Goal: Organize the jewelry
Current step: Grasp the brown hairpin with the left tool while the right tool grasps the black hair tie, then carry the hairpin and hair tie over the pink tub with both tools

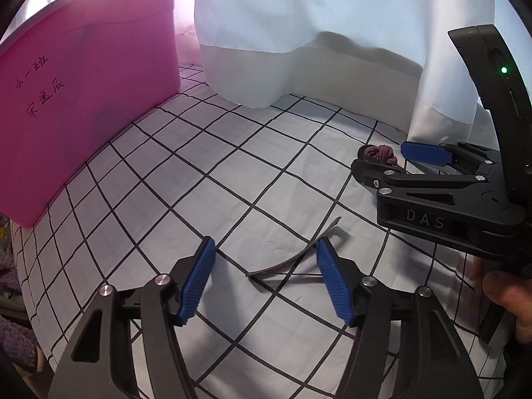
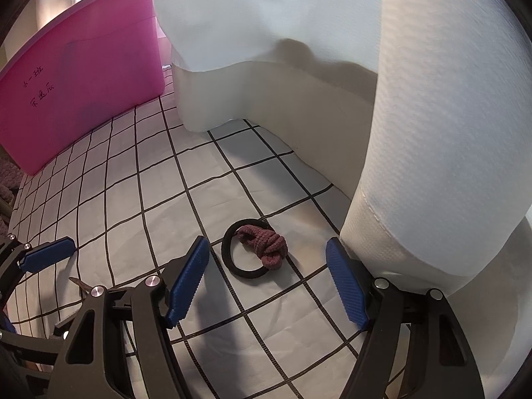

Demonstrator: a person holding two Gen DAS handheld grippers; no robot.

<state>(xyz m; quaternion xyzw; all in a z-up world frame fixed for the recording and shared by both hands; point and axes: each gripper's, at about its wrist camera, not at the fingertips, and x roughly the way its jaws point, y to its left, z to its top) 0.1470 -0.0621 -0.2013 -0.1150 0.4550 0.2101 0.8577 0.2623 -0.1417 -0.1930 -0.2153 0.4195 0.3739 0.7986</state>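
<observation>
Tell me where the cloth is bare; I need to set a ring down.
Free: the wide checked cloth between the pink bin and the white curtain. Crowded: near the hair tie in front of the open right gripper, and the thin strap between the open left gripper's fingers.

White cloth (image 2: 266,173) with a black grid; pink bin (image 2: 83,76) (dark handwriting on its side); black hair tie (image 2: 232,267) knotted with maroon; white curtain (image 2: 432,116).

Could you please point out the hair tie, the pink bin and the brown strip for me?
hair tie (image 2: 240,267): right wrist view, on its black loop.
pink bin (image 1: 99,93): left wrist view, on its side wall.
brown strip (image 1: 282,263): left wrist view, on its middle.
</observation>
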